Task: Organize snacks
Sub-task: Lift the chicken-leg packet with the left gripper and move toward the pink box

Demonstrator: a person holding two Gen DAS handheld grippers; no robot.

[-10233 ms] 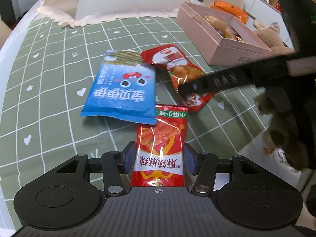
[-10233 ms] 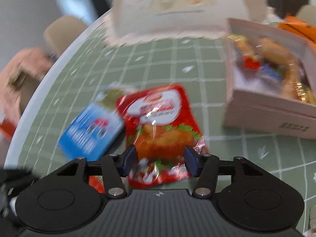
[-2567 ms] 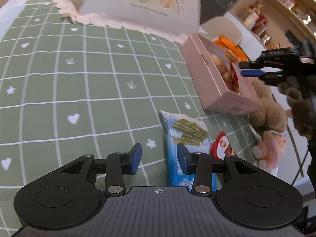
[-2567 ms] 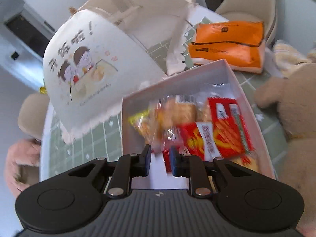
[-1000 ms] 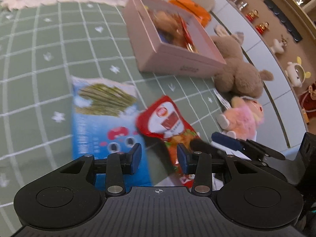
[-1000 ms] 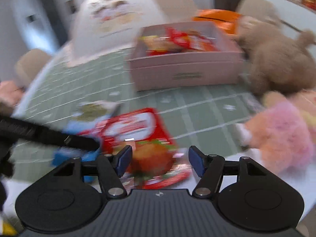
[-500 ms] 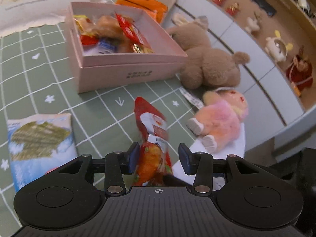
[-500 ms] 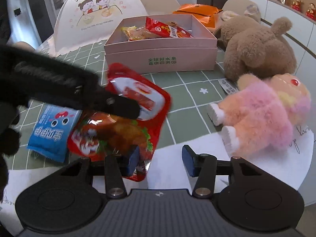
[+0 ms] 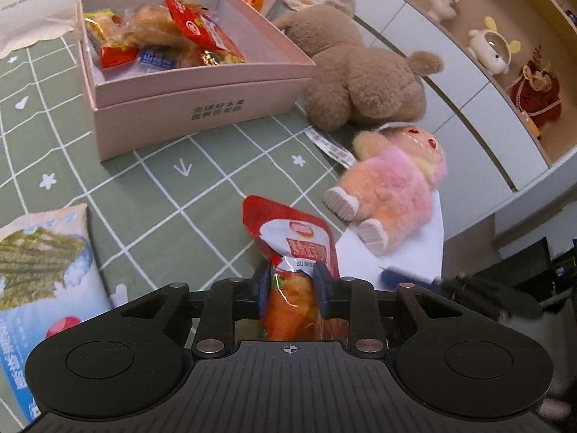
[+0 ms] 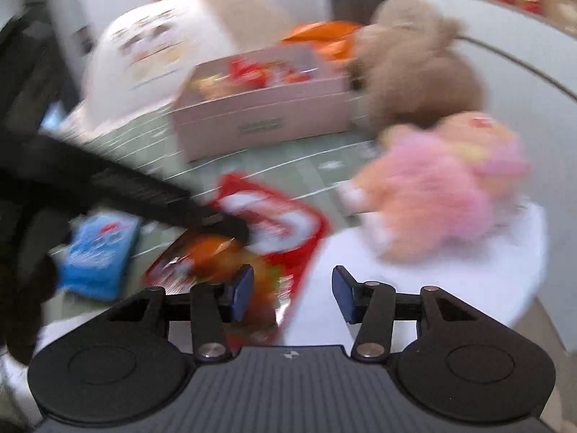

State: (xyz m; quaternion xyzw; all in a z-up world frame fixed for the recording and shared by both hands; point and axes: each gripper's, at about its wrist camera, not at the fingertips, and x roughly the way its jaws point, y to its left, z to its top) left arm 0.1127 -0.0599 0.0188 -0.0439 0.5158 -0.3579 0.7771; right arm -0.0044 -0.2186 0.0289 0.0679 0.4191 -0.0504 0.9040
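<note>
Already pink box (image 9: 202, 104) holds several snacks. Left gripper (image 9: 291, 288) clamped on red pouch (image 9: 294, 249), lifted above tablecloth (image 9: 162, 187). Right gripper (image 10: 290, 290) jaws apart, empty. Blue seaweed packet (image 9: 39, 274) left on cloth.

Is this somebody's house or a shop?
Probably a home dining room: a green heart-print tablecloth, a brown teddy and a pink plush doll on the table, and small figurines on wall shelves.
</note>
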